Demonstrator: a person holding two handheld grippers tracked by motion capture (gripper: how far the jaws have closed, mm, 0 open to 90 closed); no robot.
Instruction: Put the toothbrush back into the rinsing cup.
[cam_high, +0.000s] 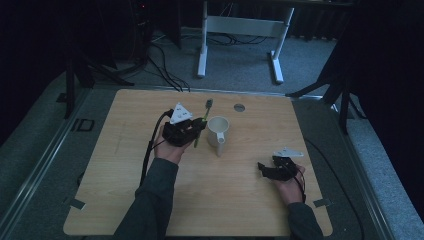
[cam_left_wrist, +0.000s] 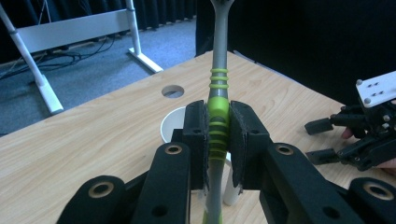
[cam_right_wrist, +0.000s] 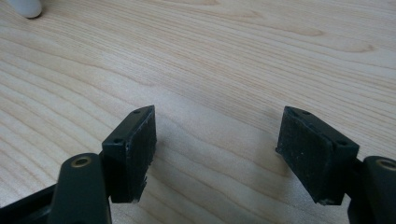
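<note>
Left gripper view was read first: the left tongs (cam_left_wrist: 217, 144) were clamped on the toothbrush (cam_left_wrist: 218, 100), its long axis running up and away, head pointing far. The pick-up was judged done, with placing into the white cup (cam_high: 218, 131), just beside it on the tabletop (cam_high: 235, 195), judged left. The right tongs (cam_right_wrist: 217, 154) were spread wide, empty.

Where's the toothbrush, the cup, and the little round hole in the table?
toothbrush (cam_left_wrist: 218, 116): left gripper view, green grip.
cup (cam_high: 218, 123): high view, rim.
round hole (cam_high: 239, 107): high view, its middle.

room: dim | floor (cam_high: 240, 60): grey carpet | white desk frame (cam_high: 240, 25) – dark curtains (cam_high: 380, 50)
</note>
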